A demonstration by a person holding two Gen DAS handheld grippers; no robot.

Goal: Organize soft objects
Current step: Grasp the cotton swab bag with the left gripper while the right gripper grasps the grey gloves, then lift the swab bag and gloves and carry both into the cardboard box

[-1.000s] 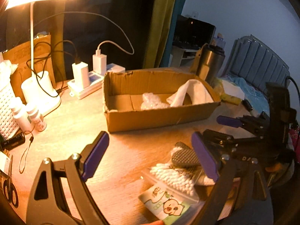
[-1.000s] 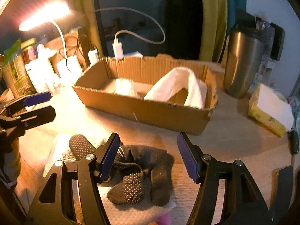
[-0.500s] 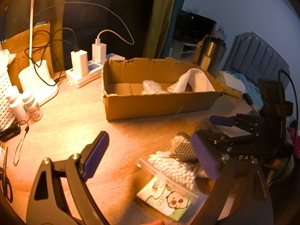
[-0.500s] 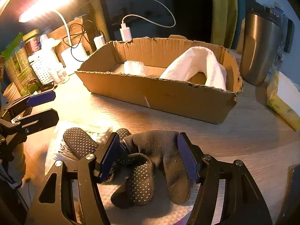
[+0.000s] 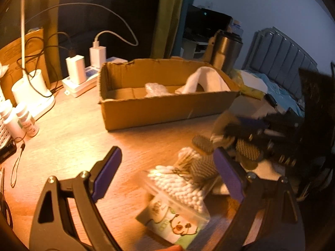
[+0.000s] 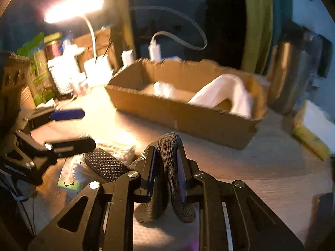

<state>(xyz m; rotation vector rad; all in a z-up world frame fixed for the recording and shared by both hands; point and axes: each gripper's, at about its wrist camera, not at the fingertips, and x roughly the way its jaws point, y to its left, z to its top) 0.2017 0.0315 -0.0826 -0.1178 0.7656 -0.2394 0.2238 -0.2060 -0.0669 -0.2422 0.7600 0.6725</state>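
In the right wrist view a dark knitted sock (image 6: pixel 169 141) with grip dots is bunched up into an arch between my right gripper (image 6: pixel 166 152). Its jaws are closing and both pads press on the sock. A second dotted sock (image 6: pixel 104 164) lies to its left on a bag of cotton swabs (image 5: pixel 180 186). Behind them stands the cardboard box (image 5: pixel 163 108), holding a white cloth (image 5: pixel 207 81) and bubble wrap (image 5: pixel 157 89). My left gripper (image 5: pixel 167 156) hangs open over the table beside the swab bag, with nothing between its fingers.
A steel tumbler (image 5: pixel 226 50) stands behind the box's right end, and a tissue pack (image 6: pixel 314 129) lies to the right. A power strip with chargers (image 5: pixel 79 77), a lamp base (image 5: pixel 31 92) and small bottles (image 5: pixel 25 121) crowd the left side.
My right jaws have gone from wide open around the dark sock to pinched on it, bunching it upward. The left gripper has stayed open and nearly still.
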